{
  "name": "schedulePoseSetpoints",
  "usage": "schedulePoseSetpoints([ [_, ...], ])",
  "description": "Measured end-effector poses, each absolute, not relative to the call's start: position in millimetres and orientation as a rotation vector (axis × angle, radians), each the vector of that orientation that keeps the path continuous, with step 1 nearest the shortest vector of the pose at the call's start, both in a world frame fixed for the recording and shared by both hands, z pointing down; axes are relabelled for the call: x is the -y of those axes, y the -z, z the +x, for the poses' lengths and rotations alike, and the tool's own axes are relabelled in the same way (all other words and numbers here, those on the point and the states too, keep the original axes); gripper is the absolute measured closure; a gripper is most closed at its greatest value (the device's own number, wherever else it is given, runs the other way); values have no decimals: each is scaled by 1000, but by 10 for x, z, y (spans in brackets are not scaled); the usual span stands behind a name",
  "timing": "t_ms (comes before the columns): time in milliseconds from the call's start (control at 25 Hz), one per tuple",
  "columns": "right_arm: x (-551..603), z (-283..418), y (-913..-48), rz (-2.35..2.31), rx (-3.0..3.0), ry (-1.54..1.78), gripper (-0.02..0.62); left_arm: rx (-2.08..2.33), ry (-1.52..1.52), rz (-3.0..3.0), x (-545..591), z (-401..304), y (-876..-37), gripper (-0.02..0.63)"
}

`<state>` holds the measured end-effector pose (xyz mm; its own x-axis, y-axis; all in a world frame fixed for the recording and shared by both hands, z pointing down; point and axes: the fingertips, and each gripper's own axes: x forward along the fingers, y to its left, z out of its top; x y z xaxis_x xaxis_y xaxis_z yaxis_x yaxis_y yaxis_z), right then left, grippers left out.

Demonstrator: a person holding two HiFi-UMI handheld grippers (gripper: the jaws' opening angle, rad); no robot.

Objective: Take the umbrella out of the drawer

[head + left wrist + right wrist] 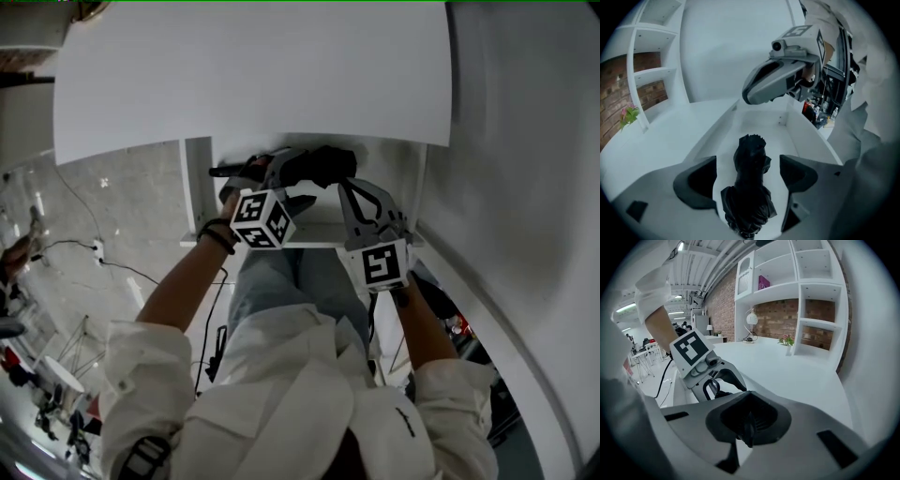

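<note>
My left hand-held gripper [747, 161] gapes wide around the black folded fabric umbrella [750, 187] lying between its jaws in the white drawer [761, 123], so a shallow close may let it slide free.

Folded black umbrella [749, 187]: one
White drawer [808, 133]: one
Grippers: two, left gripper [747, 159] and right gripper [747, 428]
Marker cubes [262, 218]: two

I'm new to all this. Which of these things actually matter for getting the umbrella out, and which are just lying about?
Part of the job:
- black folded umbrella, between the parted jaws of the left tool
- open white drawer
- right tool, jaws shut on nothing

Just lying about:
- flowering plant
- lamp
- pink item on a shelf
- cable on the floor
</note>
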<state>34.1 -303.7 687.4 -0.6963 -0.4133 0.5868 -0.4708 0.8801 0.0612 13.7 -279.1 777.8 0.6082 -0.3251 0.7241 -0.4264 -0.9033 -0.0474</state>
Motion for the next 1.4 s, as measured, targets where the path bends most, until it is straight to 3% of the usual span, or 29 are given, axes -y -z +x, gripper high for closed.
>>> schedulePoseSetpoints([
  [640, 3034, 382, -7134, 672, 2432, -186, 578, 253, -1581, 2598, 2793, 291, -8552, 199],
  [1400, 2993, 452, -7154, 716, 2447, -224, 578, 195, -1648, 2487, 2829, 328, -8808, 204],
])
